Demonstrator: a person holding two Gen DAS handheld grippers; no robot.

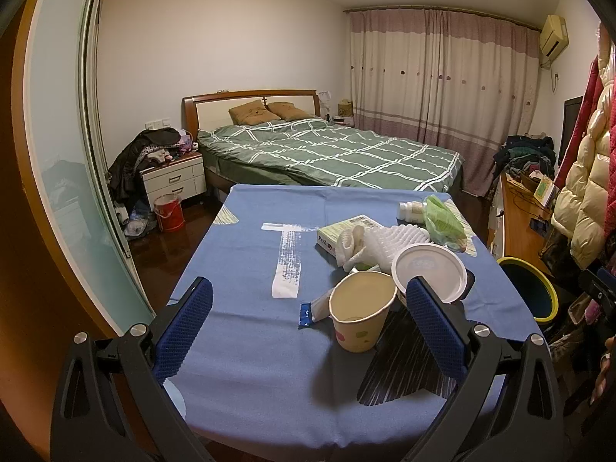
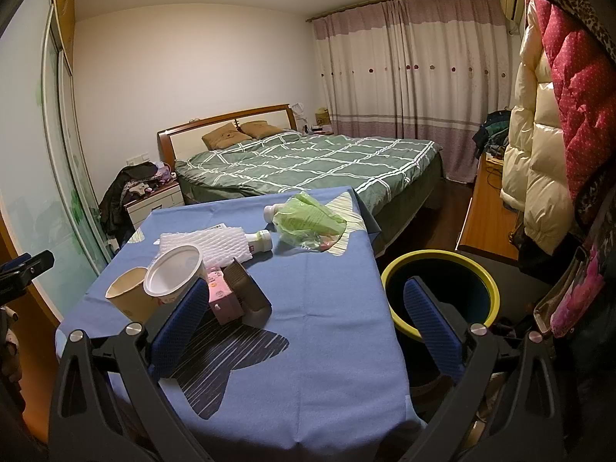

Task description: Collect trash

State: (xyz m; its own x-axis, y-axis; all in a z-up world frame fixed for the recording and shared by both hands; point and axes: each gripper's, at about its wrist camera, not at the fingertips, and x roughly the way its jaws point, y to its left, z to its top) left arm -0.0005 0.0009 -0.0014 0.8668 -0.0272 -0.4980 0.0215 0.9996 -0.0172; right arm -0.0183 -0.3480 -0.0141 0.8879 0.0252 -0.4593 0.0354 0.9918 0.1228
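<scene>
Nothing picked yet by the look of it: all trash sits on the blue-clothed table point(image 2: 315, 308), bin point(image 2: 441, 265) stands on the floor just off the table's right edge, mouth up, apparently empty. Step in hand, as I judge it: first grab. Nearest candidate for the left gripper point(image 1: 308, 331) is the tan paper cup point(image 1: 362, 312), upright, roughly between the fingers but ahead of them, with the white plastic tub point(image 1: 429, 271) leaning right behind it and a small blue-ended wrapper point(image 1: 313, 310) at its left foot. To do it well: pinch the cup across the rim or wall lightly, it will crush easily; lift straight up so the tub doesn't topple. The right gripper point(image 2: 308, 323) is closer to the bin, so it suits the pink carton point(image 2: 221, 294) and the brown cardboard piece point(image 2: 246, 288) beside its left finger. Further back: foam net sleeve point(image 2: 204, 248), white bottle point(image 2: 260, 240), green plastic bag point(image 2: 308, 219), all well away from the bin. Claws: both spread wide, fingers apart, holding nothing, touching nothing that I can see.
</scene>
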